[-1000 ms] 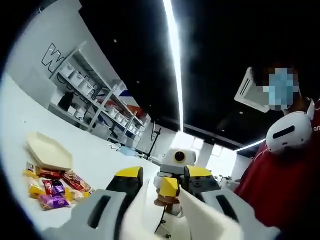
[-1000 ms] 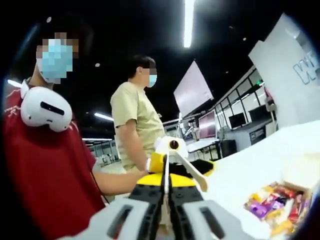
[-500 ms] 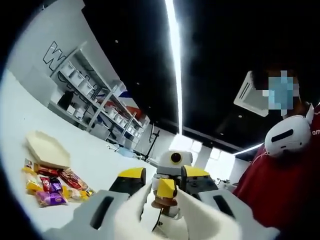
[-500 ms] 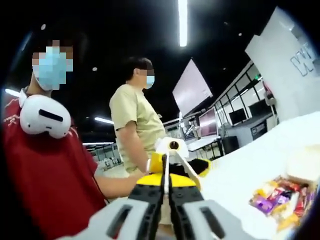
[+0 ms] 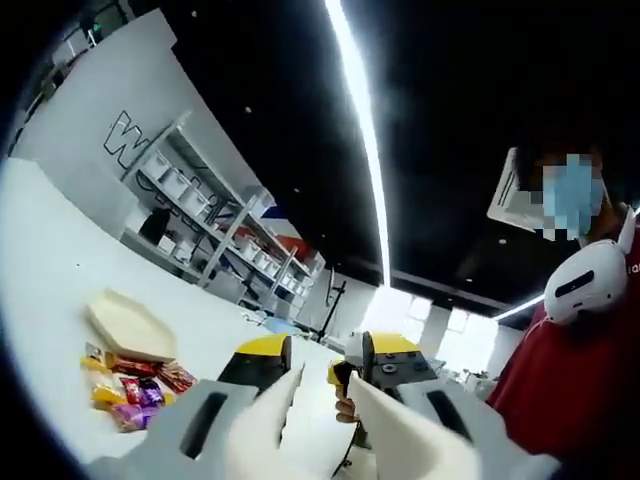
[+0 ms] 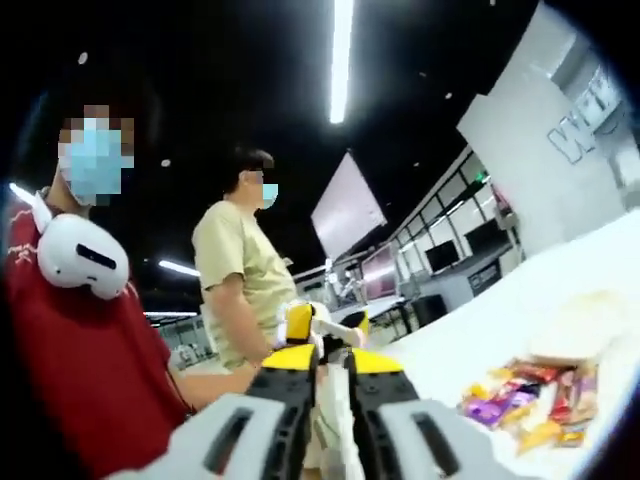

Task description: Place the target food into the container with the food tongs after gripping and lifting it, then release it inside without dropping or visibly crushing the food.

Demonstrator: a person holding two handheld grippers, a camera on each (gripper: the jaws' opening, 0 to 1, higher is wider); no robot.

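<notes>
1. both grippers are held up well above the white table (image 5: pixel 60 270), tilted toward the ceiling, so nothing of the task is in hand yet.
2. in the left gripper view the left gripper (image 5: pixel 318 395) has its jaws spread apart, and two pale tong blades (image 5: pixel 268 420) lie along the jaws, splayed open with nothing between them.
3. in the right gripper view the right gripper (image 6: pixel 327 372) has its jaws drawn nearly together with a thin pale blade edge-on in the slit; whether they pinch it i cannot tell.
4. the food is a heap of small wrapped snacks (image 5: pixel 135 382) lying on the table, also seen in the right gripper view (image 6: pixel 530 395): yellow, red and purple packets, touching and overlapping one another.
5. by the look of them the packets are light, with glossy film that is likely slippery; the contents may be soft or brittle, so a gentle squeeze seems wise.
6. the best hold is probably across the middle of one packet at the edge of the heap, blades on its two flat faces, not on the crimped ends.
7. the container (image 5: pixel 130 325) is a shallow pale tray just beside the heap, touching or nearly touching it; its inside looks bare.
8. the same tray (image 6: pixel 585 325) sits behind the snacks in the right gripper view.
</notes>
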